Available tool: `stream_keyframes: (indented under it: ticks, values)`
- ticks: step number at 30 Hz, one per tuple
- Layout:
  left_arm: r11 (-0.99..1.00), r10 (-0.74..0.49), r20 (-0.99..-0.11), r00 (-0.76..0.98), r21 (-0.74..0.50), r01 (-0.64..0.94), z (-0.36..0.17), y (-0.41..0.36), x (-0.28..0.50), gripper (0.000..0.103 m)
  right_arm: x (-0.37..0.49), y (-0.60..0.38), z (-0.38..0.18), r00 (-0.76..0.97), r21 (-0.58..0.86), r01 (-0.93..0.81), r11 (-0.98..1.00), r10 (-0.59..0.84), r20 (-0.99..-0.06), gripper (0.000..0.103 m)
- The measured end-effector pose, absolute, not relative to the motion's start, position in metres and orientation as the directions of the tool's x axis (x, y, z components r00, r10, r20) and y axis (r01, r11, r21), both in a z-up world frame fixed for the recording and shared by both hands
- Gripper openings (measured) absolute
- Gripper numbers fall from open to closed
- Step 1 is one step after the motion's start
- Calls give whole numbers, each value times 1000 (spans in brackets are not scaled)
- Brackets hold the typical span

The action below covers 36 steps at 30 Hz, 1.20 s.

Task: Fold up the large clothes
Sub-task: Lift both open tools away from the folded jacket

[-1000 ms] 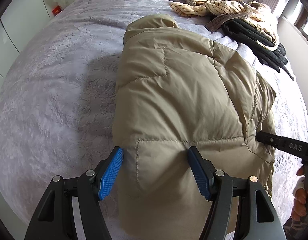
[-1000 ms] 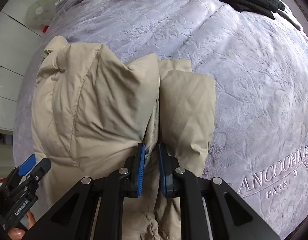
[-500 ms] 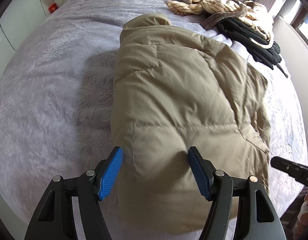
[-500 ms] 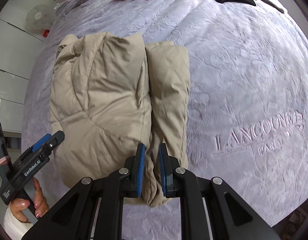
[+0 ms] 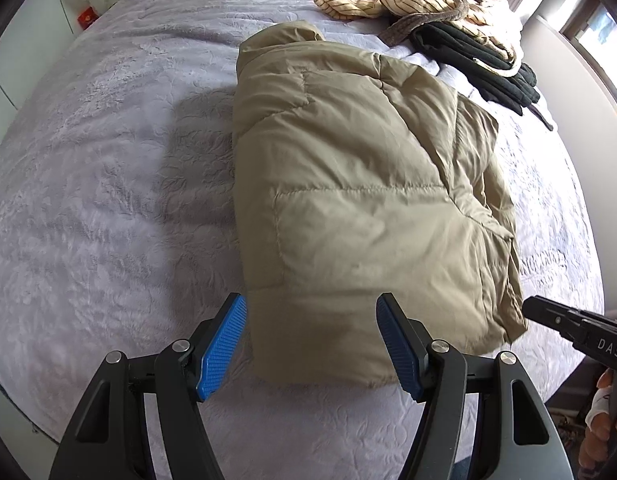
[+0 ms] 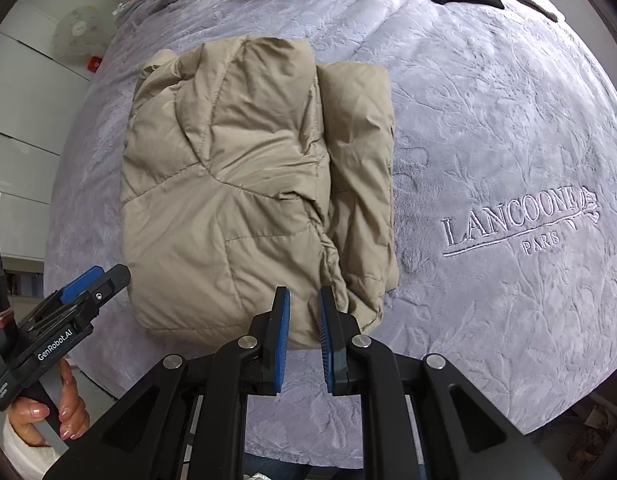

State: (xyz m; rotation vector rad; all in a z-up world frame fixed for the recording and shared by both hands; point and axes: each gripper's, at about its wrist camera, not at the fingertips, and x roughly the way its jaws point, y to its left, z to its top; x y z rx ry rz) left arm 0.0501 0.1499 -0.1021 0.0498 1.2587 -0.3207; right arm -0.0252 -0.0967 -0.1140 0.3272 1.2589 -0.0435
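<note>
A tan puffer jacket lies folded into a thick bundle on the lilac bedspread. It also shows in the right wrist view, with one folded strip along its right side. My left gripper is open wide and empty, above the jacket's near edge. My right gripper is open by a narrow gap and empty, just above the jacket's near right corner. Each gripper shows at the edge of the other's view.
A pile of striped cream and black clothes lies at the bed's far right. The bedspread carries embroidered lettering right of the jacket. White cupboards stand beyond the bed's left side. The bed's near edge is just below both grippers.
Both grippers have pulled back toward the bed's near edge. The right gripper has let go of the jacket fold and opened a little. The jacket now lies flat.
</note>
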Motion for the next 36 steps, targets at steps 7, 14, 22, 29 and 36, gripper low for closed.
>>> stream_keyframes:
  ticks: [7, 14, 22, 29, 36]
  values:
    - [956, -209, -934, 291, -133, 260, -81, 163, 44, 69, -28, -76, -87, 361, 176, 182, 967, 100, -927, 36]
    - [966, -198, -906, 374, -115, 232, -48, 176, 33, 86, -29, -63, -54, 418, 121, 152, 981, 47, -907, 53]
    - [966, -219, -838, 500, -115, 232, -2, 179, 15, 102, -37, -59, -26, 483, 83, 144, 986, 3, -876, 74]
    - [973, -197, -830, 521, -103, 204, 15, 172, 8, 102, -46, -55, -5, 561, 52, 139, 989, -35, -827, 87]
    - [979, -161, -829, 535, -64, 195, 25, 164, 3, 102, -48, -63, 8, 589, 15, 192, 981, -103, -802, 88]
